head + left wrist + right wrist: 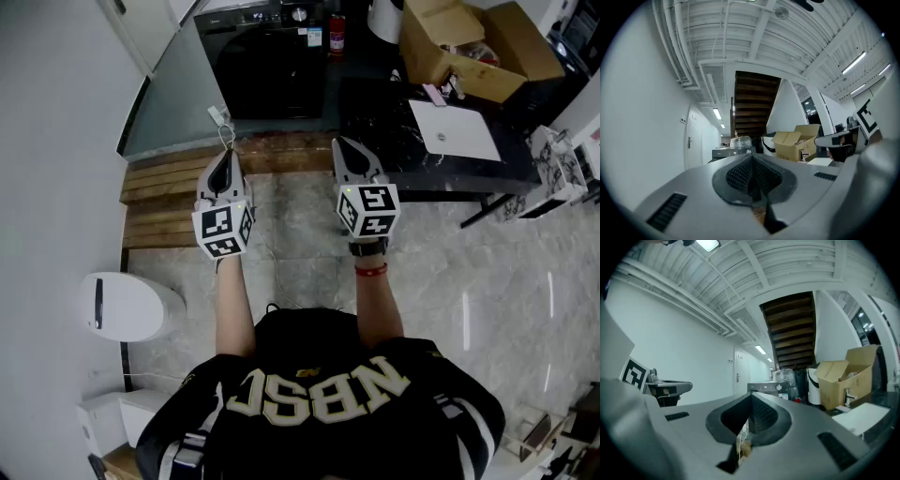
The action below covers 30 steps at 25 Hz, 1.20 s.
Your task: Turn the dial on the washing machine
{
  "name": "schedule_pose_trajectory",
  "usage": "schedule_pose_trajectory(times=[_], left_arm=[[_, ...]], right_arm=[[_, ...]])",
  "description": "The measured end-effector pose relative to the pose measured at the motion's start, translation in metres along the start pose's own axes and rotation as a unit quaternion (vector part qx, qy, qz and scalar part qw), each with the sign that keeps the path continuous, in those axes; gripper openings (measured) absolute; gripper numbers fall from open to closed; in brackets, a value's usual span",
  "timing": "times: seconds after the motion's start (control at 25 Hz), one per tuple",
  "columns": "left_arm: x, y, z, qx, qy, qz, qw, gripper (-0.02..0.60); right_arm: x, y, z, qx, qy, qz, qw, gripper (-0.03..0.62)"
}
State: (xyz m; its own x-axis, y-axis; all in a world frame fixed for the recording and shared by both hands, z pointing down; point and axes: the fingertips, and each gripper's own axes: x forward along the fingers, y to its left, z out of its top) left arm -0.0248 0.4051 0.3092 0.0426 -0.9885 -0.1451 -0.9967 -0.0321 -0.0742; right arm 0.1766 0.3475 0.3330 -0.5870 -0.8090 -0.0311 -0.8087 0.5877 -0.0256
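Observation:
The black washing machine (267,61) stands against the far wall, with its round dial (299,14) on the top control panel. Both grippers are held side by side, well short of it, above the marble floor. My left gripper (224,156) is shut with nothing between its jaws, and so is my right gripper (340,144). In the left gripper view the pads (740,174) meet in a line, and the machine (731,151) shows small beyond them. The right gripper view has the machine (769,387) straight ahead over the closed pads (761,414).
A low wooden platform (164,192) lies ahead on the left in front of the machine. To the right is a black table (450,159) with a white sheet and an open cardboard box (469,47). A red extinguisher (337,34) stands beside the machine. A white rounded appliance (127,306) sits at my left.

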Motion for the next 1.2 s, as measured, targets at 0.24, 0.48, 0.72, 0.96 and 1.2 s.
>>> schedule_pose_trajectory(times=[0.24, 0.48, 0.72, 0.96, 1.2], left_arm=[[-0.006, -0.027, -0.016, -0.013, 0.012, -0.008, 0.9998, 0.014], [0.01, -0.026, -0.029, -0.047, 0.006, -0.026, 0.9985, 0.014], [0.09, 0.014, -0.051, -0.041, -0.005, -0.038, 0.9984, 0.014], [0.219, 0.062, -0.063, -0.016, 0.001, -0.071, 0.9973, 0.014], [0.312, 0.122, -0.074, -0.045, 0.0, -0.086, 0.9953, 0.014]], right_arm=[[-0.011, -0.02, -0.017, 0.016, 0.006, 0.003, 1.0, 0.005], [0.016, -0.02, -0.029, 0.043, 0.003, 0.014, 0.999, 0.005], [0.099, -0.021, -0.048, 0.036, 0.011, 0.013, 0.999, 0.005], [0.226, -0.042, -0.041, 0.043, 0.017, -0.009, 0.999, 0.005], [0.34, -0.048, -0.036, 0.036, 0.021, -0.019, 0.999, 0.005]])
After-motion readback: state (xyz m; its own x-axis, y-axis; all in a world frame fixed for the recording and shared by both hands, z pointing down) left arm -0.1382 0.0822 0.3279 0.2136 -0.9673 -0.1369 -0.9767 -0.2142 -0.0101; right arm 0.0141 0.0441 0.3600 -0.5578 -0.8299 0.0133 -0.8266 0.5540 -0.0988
